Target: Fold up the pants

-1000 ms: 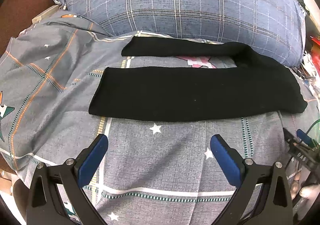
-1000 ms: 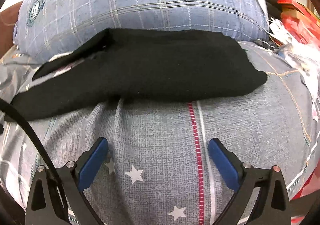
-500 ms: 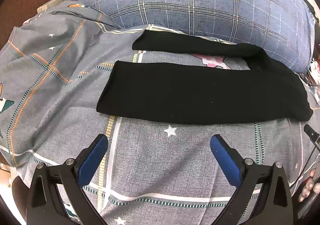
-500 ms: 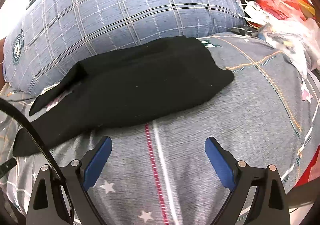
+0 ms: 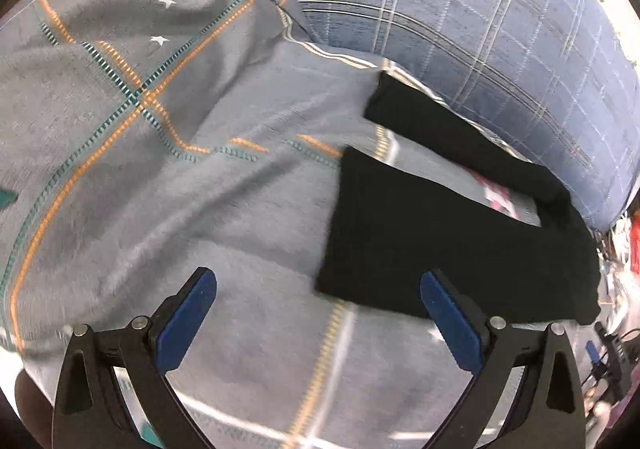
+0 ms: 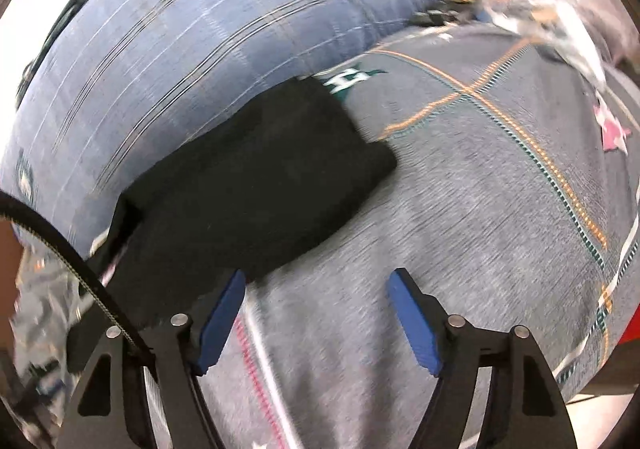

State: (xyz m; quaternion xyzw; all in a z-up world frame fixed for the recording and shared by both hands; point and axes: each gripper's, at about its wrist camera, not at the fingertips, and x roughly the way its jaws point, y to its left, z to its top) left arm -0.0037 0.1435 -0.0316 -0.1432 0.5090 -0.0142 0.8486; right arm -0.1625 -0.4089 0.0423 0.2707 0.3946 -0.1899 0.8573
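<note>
**Both grippers spread above bedspread, pants unheld**

Black pants (image 5: 448,245) lie flat on grey patterned bedspread (image 5: 160,169), far edge against blue plaid pillow (image 5: 480,29). Left gripper (image 5: 318,309) fingers apart near leg ends. Right gripper (image 6: 316,309) fingers apart, near waist end (image 6: 256,185).

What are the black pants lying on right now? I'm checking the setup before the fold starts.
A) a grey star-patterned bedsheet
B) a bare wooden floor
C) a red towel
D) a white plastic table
A: the black fabric pants lie spread on the grey star-patterned bedsheet, untouched by either tongs.
</note>
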